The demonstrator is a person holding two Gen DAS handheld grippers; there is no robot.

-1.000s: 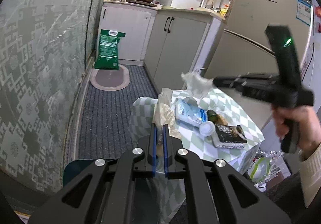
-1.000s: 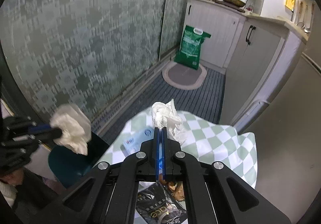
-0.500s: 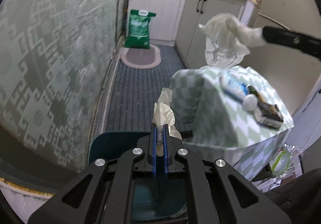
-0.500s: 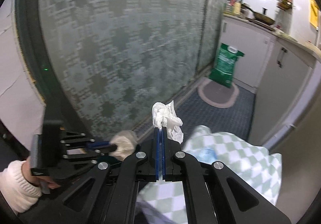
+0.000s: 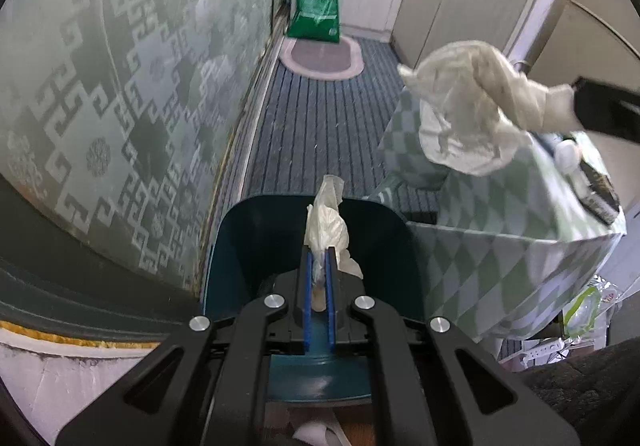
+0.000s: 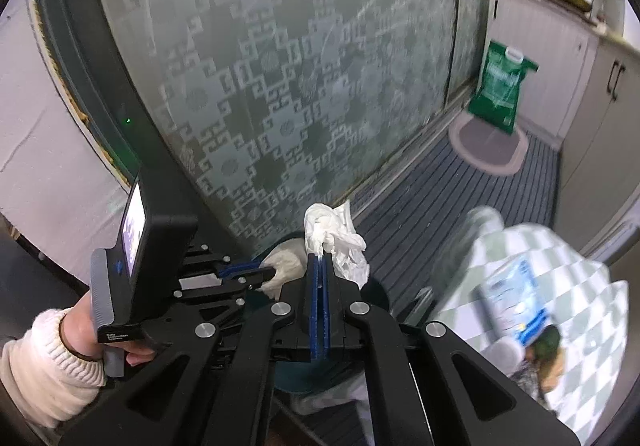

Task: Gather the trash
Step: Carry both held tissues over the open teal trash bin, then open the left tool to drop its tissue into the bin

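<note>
My left gripper (image 5: pixel 318 252) is shut on a crumpled white tissue (image 5: pixel 326 222) and holds it over the open dark teal bin (image 5: pixel 256 238). It also shows in the right wrist view (image 6: pixel 264 271). My right gripper (image 6: pixel 319 258) is shut on a second crumpled tissue (image 6: pixel 334 234), which shows large in the left wrist view (image 5: pixel 468 114), up and to the right of the bin. The bin in the right wrist view (image 6: pixel 376 292) lies mostly hidden behind the gripper.
A small table with a green checked cloth (image 5: pixel 500 230) stands right of the bin, holding a plastic bottle (image 6: pixel 516 294) and a dark snack wrapper (image 5: pixel 598 190). A patterned glass door (image 5: pixel 100 86) runs along the left. A green bag (image 5: pixel 320 2) and kitchen cabinets stand at the far end.
Both grippers have swung left from over the table toward the bin. My left gripper now hangs over the bin's opening, and the right tissue has come closer.
</note>
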